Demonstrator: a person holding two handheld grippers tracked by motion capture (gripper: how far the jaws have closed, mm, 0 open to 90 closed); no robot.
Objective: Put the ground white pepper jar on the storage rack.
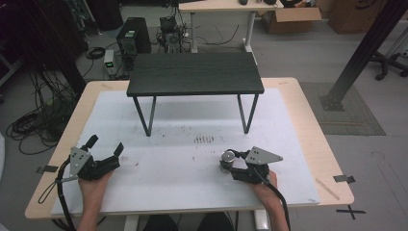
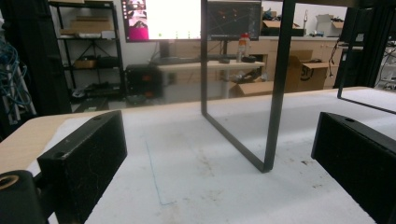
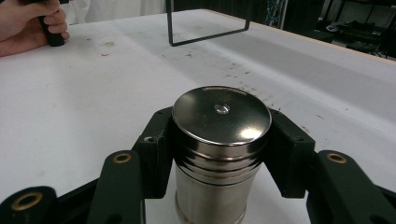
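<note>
We see the right claw (image 3: pixel 219 154) clamped around a metal cylinder (image 3: pixel 219 140) standing upright on the white table (image 1: pixel 192 163), in front of the black stand (image 1: pixel 195 73) and toward its right leg. The left claw (image 1: pixel 105 147) rests in front of the stand's left leg, jaws spread apart, holding nothing.
</note>
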